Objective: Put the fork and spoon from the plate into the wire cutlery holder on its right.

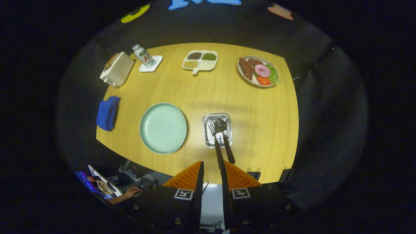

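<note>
The pale green plate (162, 128) lies bare on the wooden table (266, 136). To its right stands the wire cutlery holder (227, 118). The fork (215, 143) and the spoon (226, 144) both sit in it, heads down at the bottom and dark handles leaning up toward me. My gripper (213, 162) hovers high above the table's near edge and is open, with a clear gap between the fingers. The fork's handle tip reaches up close to the inner side of the right finger (239, 177); I cannot tell if they touch.
Along the far side of the table are a white toaster (117, 69), a small bottle on a white coaster (145, 57), a divided dish of grains (200, 60) and a plate of food (258, 71). A blue cloth (108, 112) lies left of the green plate. A person's hand (131, 192) shows below the table.
</note>
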`<state>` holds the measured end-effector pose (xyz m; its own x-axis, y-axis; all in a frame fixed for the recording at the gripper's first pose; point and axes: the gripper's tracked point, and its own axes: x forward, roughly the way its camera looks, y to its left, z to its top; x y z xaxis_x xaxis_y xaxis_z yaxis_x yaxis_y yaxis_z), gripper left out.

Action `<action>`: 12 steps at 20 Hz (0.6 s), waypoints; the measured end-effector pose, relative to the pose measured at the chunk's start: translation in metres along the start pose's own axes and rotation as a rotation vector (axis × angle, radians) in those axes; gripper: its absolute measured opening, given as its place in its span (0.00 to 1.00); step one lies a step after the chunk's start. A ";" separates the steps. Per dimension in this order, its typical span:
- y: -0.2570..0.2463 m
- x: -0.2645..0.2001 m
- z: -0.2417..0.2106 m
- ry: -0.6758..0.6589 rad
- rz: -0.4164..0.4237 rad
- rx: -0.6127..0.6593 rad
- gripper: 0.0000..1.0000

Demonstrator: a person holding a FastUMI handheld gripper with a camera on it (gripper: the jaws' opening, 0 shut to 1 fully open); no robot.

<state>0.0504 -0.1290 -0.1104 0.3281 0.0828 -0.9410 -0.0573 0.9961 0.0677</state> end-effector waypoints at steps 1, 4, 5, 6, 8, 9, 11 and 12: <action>0.006 -0.005 -0.001 -0.059 0.006 0.013 0.29; 0.019 -0.020 0.001 -0.241 -0.009 0.016 0.29; 0.022 -0.027 0.005 -0.330 -0.030 0.006 0.28; 0.027 -0.034 0.010 -0.416 -0.043 0.002 0.29; 0.043 -0.048 0.012 -0.548 -0.051 0.006 0.29; 0.050 -0.054 0.011 -0.604 -0.048 0.012 0.28; 0.065 -0.067 0.010 -0.712 -0.054 0.014 0.28; 0.071 -0.073 0.011 -0.764 -0.063 0.005 0.28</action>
<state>0.0324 -0.0635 -0.0333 0.8915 0.0226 -0.4525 -0.0127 0.9996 0.0249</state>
